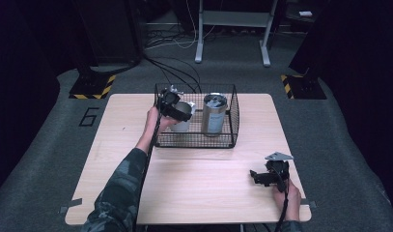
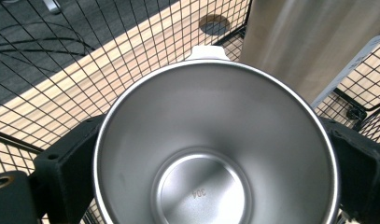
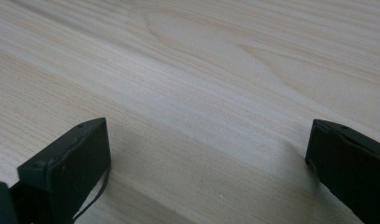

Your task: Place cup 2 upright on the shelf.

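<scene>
Left gripper point(image 1: 177, 108) has its jaws clamped on both sides of the steel cup point(image 2: 215, 144), inside the wire basket point(image 1: 196, 140), left of the tall brushed-metal tumbler point(image 1: 214, 113). Cup is round, smooth, shiny inside. Right gripper point(image 1: 261, 178) rests wide apart on pale wooden table point(image 1: 199, 188).

Our left gripper point(image 1: 177, 110) reaches forward on an outstretched arm, jaws clamped either side of its load; our right gripper point(image 1: 259, 177) rests low, jaws wide apart.

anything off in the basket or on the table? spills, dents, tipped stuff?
Nothing stands out. The steel cup is empty and clean inside, sitting between the left tool's jaws in the wire basket. The tall tumbler beside it stands upright. The right tool is open over bare table.
</scene>
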Motion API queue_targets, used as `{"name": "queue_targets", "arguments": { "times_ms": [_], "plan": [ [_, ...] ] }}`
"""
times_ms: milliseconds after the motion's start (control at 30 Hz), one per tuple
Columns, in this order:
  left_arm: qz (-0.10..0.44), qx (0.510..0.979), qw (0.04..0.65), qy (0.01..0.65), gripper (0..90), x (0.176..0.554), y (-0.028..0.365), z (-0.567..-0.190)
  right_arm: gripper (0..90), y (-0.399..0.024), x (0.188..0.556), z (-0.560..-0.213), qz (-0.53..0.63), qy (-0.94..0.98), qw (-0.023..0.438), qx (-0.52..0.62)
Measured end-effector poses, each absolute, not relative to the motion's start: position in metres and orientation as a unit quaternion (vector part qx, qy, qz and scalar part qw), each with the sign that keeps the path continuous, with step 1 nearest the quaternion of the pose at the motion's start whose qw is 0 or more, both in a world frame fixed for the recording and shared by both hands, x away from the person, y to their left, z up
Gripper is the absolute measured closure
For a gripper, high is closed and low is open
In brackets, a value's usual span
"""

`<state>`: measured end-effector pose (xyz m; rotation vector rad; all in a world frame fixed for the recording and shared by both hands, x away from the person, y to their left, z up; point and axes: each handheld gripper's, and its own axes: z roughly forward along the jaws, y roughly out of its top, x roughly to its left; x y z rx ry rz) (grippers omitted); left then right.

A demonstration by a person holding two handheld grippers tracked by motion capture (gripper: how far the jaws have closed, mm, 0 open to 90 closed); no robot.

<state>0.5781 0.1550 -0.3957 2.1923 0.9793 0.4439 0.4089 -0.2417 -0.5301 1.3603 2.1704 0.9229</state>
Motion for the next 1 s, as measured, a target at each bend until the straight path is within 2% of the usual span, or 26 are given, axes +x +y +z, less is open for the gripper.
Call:
{"name": "queue_targets", "arguments": {
  "times_ms": [1000],
  "plan": [
    [0.164, 0.847, 0.314, 0.397, 5.5, 0.584, 0.149, -0.419, 0.0, -0.242, 0.409, -0.53, 0.331, 0.78, 0.208, 0.489]
  ]
}}
